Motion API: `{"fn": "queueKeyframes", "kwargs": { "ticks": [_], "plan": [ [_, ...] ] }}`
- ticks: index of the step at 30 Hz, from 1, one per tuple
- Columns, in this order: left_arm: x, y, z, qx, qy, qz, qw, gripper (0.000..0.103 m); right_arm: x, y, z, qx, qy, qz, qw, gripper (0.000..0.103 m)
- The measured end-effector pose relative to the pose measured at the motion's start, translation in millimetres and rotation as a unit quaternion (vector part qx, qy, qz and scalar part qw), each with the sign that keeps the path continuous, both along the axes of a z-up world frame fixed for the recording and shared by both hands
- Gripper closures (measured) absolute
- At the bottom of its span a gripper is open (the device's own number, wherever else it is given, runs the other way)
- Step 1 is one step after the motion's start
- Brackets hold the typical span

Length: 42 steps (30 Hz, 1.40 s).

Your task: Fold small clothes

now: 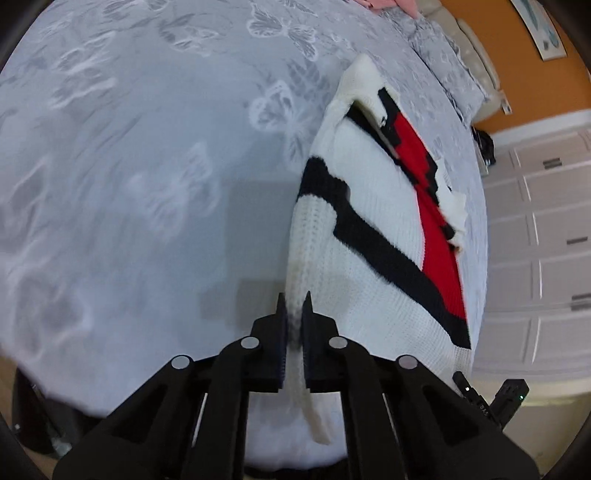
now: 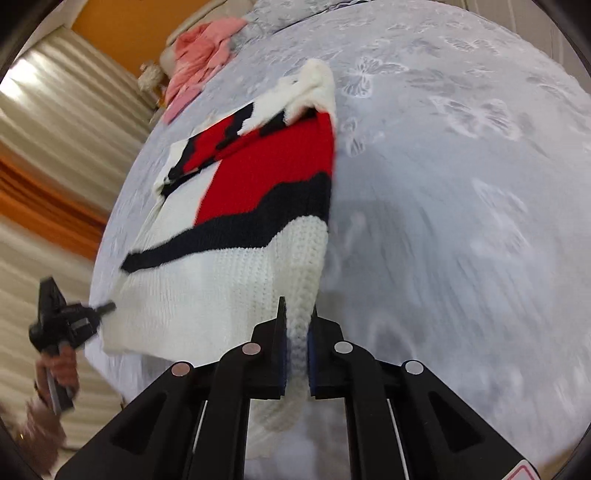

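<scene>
A small knitted sweater (image 1: 373, 206), white with black and red bands, lies stretched on a grey butterfly-print bedspread (image 1: 129, 166). My left gripper (image 1: 294, 306) is shut on the sweater's white hem edge at one corner. My right gripper (image 2: 297, 314) is shut on the other white hem corner of the sweater (image 2: 258, 192). The hem is lifted and pulled taut between the two. The left gripper also shows in the right wrist view (image 2: 107, 306), at the sweater's lower left corner.
A pink garment (image 2: 199, 55) lies at the far end of the bed (image 2: 461, 184). White cabinet doors (image 1: 543, 236) stand beside the bed. Curtains (image 2: 55, 147) and an orange wall (image 2: 122, 22) are on the other side.
</scene>
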<state>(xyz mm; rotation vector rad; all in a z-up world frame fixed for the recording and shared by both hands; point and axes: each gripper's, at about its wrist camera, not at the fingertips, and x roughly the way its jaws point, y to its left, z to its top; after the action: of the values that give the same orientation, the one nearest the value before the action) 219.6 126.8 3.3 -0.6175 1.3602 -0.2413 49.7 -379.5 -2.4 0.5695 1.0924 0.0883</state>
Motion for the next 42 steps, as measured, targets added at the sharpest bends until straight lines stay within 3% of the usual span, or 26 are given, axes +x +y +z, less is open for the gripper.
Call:
{"fn": "queueKeyframes", "kwargs": {
  "ticks": [3, 5, 6, 8, 9, 10, 12, 15, 17, 20, 23, 26, 27, 28, 30, 32, 34, 36, 39, 40, 42],
  "plan": [
    [-34.6, 10.6, -4.6, 0.015, 0.038, -0.021, 0.9989, 0.097, -35.8, 3.9, -17.1, -0.023, 0.048, 0.027, 0.998, 0.095],
    [-48.8, 7.8, -11.0, 0.059, 0.055, -0.04, 0.996, 0.097, -45.6, 1.9, -38.1, -0.078, 0.09, 0.032, 0.992, 0.095],
    [-49.5, 3.1, -7.5, 0.089, 0.042, -0.048, 0.994, 0.098, -43.3, -3.5, -45.6, -0.122, 0.112, 0.023, 0.986, 0.095],
    [-34.4, -5.1, 8.6, 0.099, 0.002, -0.046, 0.994, 0.091, -20.9, -21.8, -36.0, -0.153, 0.096, -0.007, 0.984, 0.088],
    [-17.0, -15.3, 21.9, 0.093, -0.031, -0.044, 0.9943, 0.083, 1.8, -35.6, -22.1, -0.146, 0.058, -0.028, 0.987, 0.084],
    [-3.0, -24.2, 31.3, 0.085, -0.056, -0.04, 0.9941, 0.071, 23.5, -47.0, -13.3, -0.139, 0.031, -0.042, 0.989, 0.071],
    [32.1, -49.2, 49.6, 0.065, -0.107, -0.025, 0.9918, 0.058, 78.6, -70.9, -1.8, -0.138, -0.018, -0.074, 0.988, 0.068],
    [86.9, -103.6, 59.3, 0.04, -0.144, -0.032, 0.9883, 0.058, 152.0, -93.9, -0.4, -0.103, -0.043, -0.105, 0.988, 0.07],
    [101.3, -143.0, 56.6, 0.001, -0.142, -0.062, 0.988, 0.058, 181.4, -92.3, -1.4, -0.125, -0.039, -0.098, 0.987, 0.07],
    [107.6, -192.7, 32.4, -0.059, -0.098, -0.098, 0.9886, 0.05, 173.4, -73.0, -6.6, -0.153, -0.045, -0.057, 0.986, 0.069],
    [107.5, -243.8, -15.7, -0.049, -0.057, -0.121, 0.9897, 0.05, 164.8, -36.2, -27.9, -0.218, -0.052, 0.016, 0.974, 0.057],
    [120.8, -267.3, -41.9, -0.021, -0.048, -0.097, 0.9938, 0.055, 162.6, -13.9, -45.6, -0.24, -0.039, 0.049, 0.969, 0.057],
    [120.5, -266.4, -48.2, -0.019, -0.056, -0.081, 0.995, 0.061, 168.7, -13.7, -48.8, -0.247, -0.041, 0.048, 0.967, 0.063],
    [123.8, -266.3, -51.4, -0.015, -0.065, -0.068, 0.9955, 0.072, 178.9, -21.5, -48.8, -0.241, -0.044, 0.031, 0.969, 0.099],
    [128.8, -263.5, -59.2, 0.0, -0.067, -0.053, 0.9963, 0.084, 179.1, -50.8, -40.4, -0.203, -0.055, -0.033, 0.977, 0.103],
    [130.6, -255.7, -66.1, -0.005, -0.052, -0.046, 0.9975, 0.083, 162.3, -91.3, -44.2, -0.214, -0.041, -0.105, 0.97, 0.103],
    [131.8, -253.8, -73.8, -0.009, -0.051, -0.057, 0.997, 0.085, 151.4, -117.2, -71.6, -0.188, 0.018, -0.11, 0.976, 0.103],
    [132.3, -252.7, -70.7, -0.002, -0.06, -0.068, 0.9959, 0.084, 137.5, -124.3, -62.0, -0.161, -0.002, -0.109, 0.981, 0.103],
    [133.6, -257.0, -66.6, -0.012, -0.057, -0.05, 0.9971, 0.081, 142.4, -98.6, -30.2, -0.164, -0.067, -0.063, 0.982, 0.079],
    [137.0, -262.1, -66.7, -0.015, -0.056, -0.043, 0.9974, 0.079, 150.1, -84.3, -25.2, -0.168, -0.079, -0.036, 0.982, 0.064],
    [137.5, -262.9, -66.5, -0.007, -0.057, -0.038, 0.9976, 0.079, 171.0, -53.0, -27.7, -0.193, -0.084, 0.016, 0.977, 0.059]
  ]
}}
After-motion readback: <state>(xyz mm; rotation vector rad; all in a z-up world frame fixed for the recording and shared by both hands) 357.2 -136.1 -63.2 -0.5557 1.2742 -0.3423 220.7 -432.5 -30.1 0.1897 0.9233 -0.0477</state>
